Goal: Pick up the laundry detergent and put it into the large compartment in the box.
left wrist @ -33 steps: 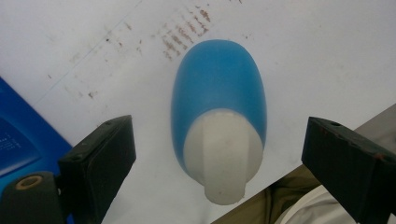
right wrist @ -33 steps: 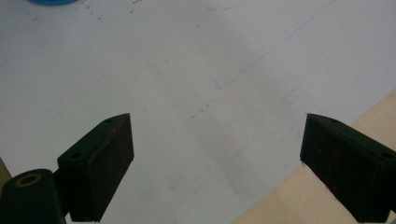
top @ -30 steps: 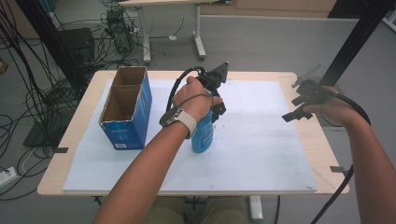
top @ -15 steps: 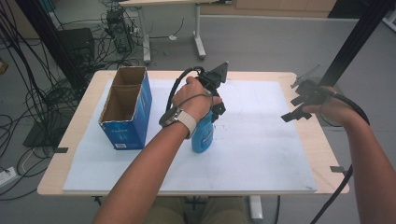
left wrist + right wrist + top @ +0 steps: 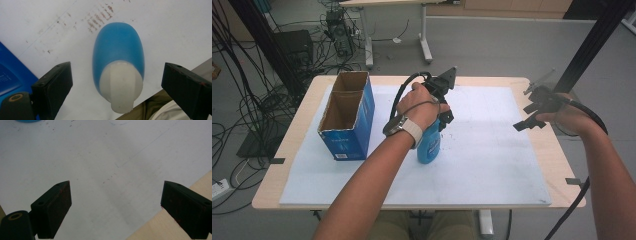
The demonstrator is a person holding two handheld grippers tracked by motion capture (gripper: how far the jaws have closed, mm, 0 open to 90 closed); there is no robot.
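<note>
Bottle point(image 5: 428, 145): blue, white cap, upright on white mat point(image 5: 492, 160), mid-tabletop, just right of box point(image 5: 347, 142). Left gripper point(image 5: 117, 82): directly above cap, jaws spread wide either side, no contact. Step judged: lining up a grasp; next, lower and clench on the bottle. Box: blue cardboard, open-topped, apparently empty. Right gripper point(image 5: 115, 205): released, idle over the mat's right edge.

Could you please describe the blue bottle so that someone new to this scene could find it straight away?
On the white mat covering the wooden table, look right of the open blue cardboard box. The blue bottle stands there upright beneath the left tool. Unlike the squarish box, it is rounded, smooth plastic with a white cap.
</note>
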